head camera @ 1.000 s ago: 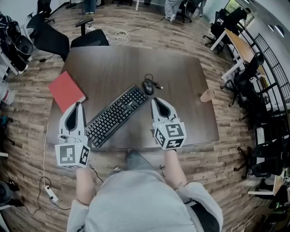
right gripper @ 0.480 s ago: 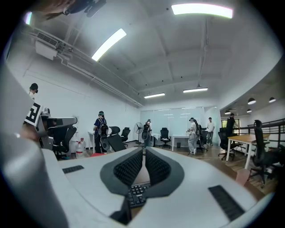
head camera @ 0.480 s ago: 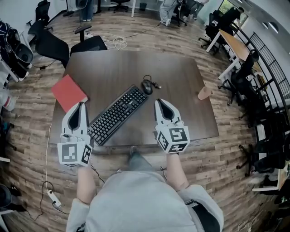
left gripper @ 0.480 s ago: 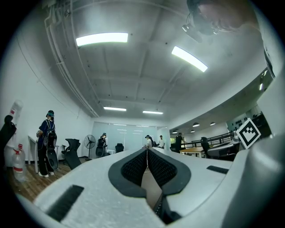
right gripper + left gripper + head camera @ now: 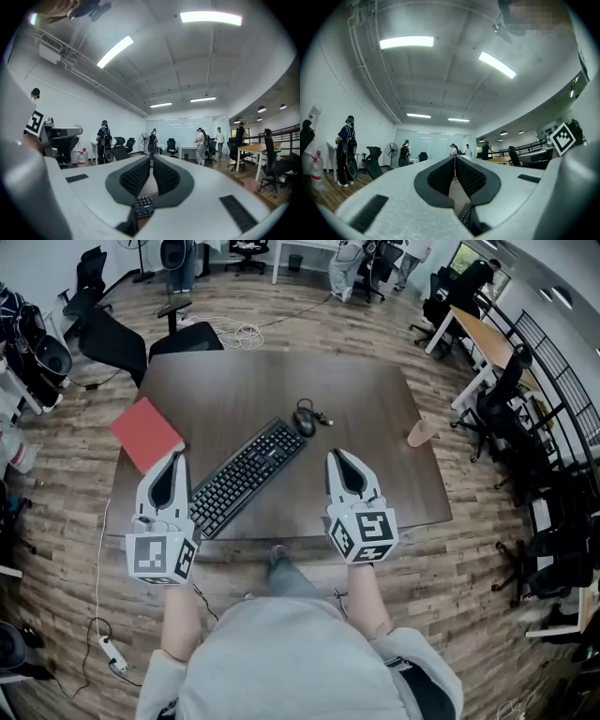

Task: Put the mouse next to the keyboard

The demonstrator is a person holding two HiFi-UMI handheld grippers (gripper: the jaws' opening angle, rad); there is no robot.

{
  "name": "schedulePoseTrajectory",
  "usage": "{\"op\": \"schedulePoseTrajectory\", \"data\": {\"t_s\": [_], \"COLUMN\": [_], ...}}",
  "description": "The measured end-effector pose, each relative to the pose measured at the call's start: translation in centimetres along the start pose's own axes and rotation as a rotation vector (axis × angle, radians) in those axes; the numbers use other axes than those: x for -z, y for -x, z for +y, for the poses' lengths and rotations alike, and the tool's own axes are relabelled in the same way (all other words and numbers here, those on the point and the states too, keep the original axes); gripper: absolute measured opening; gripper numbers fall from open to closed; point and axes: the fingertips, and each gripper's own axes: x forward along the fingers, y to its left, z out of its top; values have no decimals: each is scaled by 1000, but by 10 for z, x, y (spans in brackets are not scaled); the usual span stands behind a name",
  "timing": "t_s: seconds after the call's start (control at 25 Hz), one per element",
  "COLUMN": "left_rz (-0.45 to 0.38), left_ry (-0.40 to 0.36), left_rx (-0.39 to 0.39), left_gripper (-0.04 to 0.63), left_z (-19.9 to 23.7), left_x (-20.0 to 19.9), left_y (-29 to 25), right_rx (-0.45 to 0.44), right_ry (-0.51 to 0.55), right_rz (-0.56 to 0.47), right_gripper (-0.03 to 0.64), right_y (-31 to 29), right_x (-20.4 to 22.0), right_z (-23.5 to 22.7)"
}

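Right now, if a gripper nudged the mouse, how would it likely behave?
The mouse looks small and rounded, so probably light and apt to slide on the smooth table. Its cable lies loose, so it would likely trail without tugging.

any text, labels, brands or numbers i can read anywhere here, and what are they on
No text can be read in any view.
keyboard: key legends too small to read.
marker cubes: black-and-white square patterns only, no letters or numbers.
red book: no print shows on the cover.
bottle: any label too blurred to read.
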Motion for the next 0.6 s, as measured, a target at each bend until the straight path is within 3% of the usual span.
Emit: {"op": "schedulePoseTrajectory", "data": {"t_s": [0.6], "left_rz": [-9], "left_ry": [17], "left_rx": [-3], "left_gripper": [12], "left_z": [-10], "left_x": [-3], "left_y": [11], "right_rx": [-12], "right_ry": [0], "right_rz": [-30], "right_gripper": [23], "right_y": [16], "right_x": [-7], "right_z": [11]}}
